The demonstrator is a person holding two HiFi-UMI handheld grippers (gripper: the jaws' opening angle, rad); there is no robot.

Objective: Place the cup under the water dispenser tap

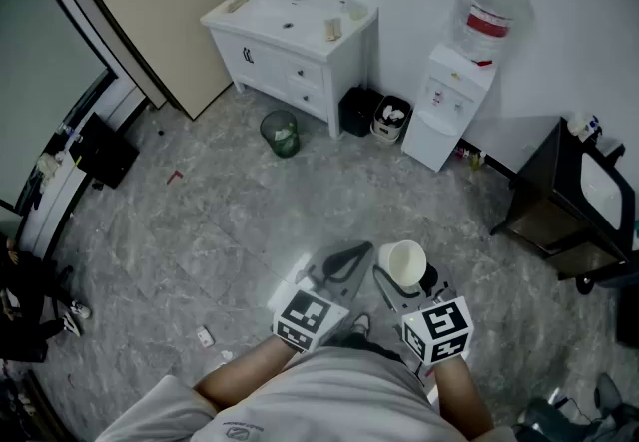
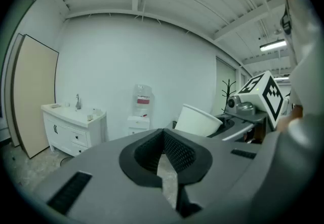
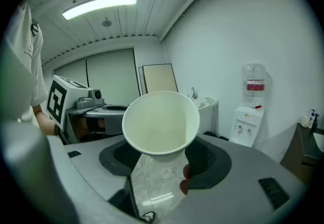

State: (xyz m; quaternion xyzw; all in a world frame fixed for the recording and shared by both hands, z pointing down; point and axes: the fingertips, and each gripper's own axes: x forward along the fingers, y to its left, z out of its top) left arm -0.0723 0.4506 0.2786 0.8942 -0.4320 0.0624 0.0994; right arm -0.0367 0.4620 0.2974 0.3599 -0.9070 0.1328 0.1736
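Gripping the paper cup (image 3: pixel 161 123) in the right hand-held gripper (image 3: pixel 161 165), left hand-held gripper (image 2: pixel 167 170) closed, empty. The water dispenser (image 1: pixel 449 106) is well away across the room, so a thin cup could crumple or slip out.

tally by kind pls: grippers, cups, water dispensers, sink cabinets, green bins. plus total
gripper: 2 (left gripper, right gripper)
cup: 1, held in the right gripper
water dispenser: 1
sink cabinet: 1
green bin: 1
total: 6

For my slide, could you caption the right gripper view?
Right gripper holds an empty white cup, water dispenser across the room.
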